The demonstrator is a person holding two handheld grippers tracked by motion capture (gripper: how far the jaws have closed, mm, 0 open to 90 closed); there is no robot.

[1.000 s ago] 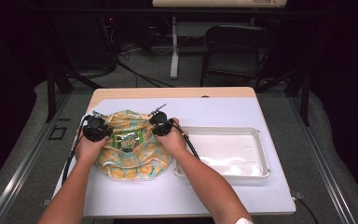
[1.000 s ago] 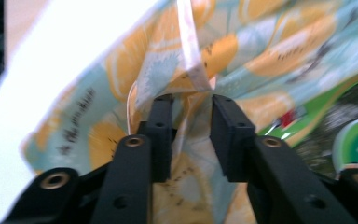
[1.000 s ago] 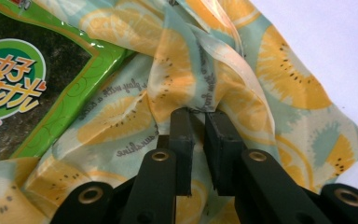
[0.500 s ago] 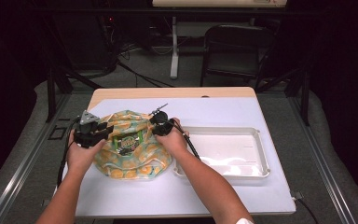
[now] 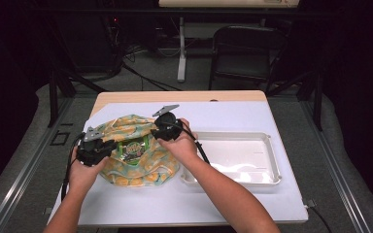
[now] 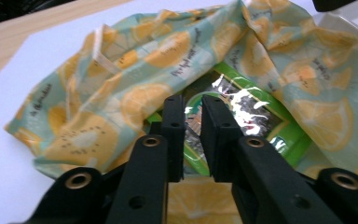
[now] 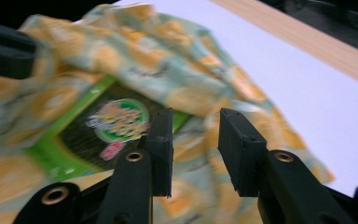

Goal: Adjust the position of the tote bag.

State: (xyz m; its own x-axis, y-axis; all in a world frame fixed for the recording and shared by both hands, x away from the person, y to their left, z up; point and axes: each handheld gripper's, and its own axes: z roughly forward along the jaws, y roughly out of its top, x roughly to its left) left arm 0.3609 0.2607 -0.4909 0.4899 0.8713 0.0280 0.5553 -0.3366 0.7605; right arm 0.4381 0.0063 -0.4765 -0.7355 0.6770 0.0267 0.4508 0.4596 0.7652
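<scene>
A lemon-print cloth [image 5: 141,167] lies rumpled on the white table cover, folded back around a green snack packet [image 5: 133,148] at its middle. My left gripper [image 5: 108,145] is at the cloth's left edge, pointing at the packet. Its jaws have just been closing and stand a narrow gap apart, with nothing pinched between them. In the left gripper view, that gripper [image 6: 193,105] aims at the packet [image 6: 256,116] over the cloth [image 6: 158,51]. My right gripper [image 5: 158,132] hovers over the cloth's far right. Its jaws [image 7: 193,119] have just been opening and stand open above the cloth [image 7: 168,60] and packet [image 7: 102,130].
A white tray [image 5: 272,160] sits right of the cloth, its left rim near my right forearm. Bare wood of the table [image 5: 184,96] shows along the far edge. A dark chair [image 5: 247,53] and stands are on the floor beyond.
My left hand has moved out from the cloth's far-left part to its left edge, nearer the person. My right hand has lifted a little above the cloth.
</scene>
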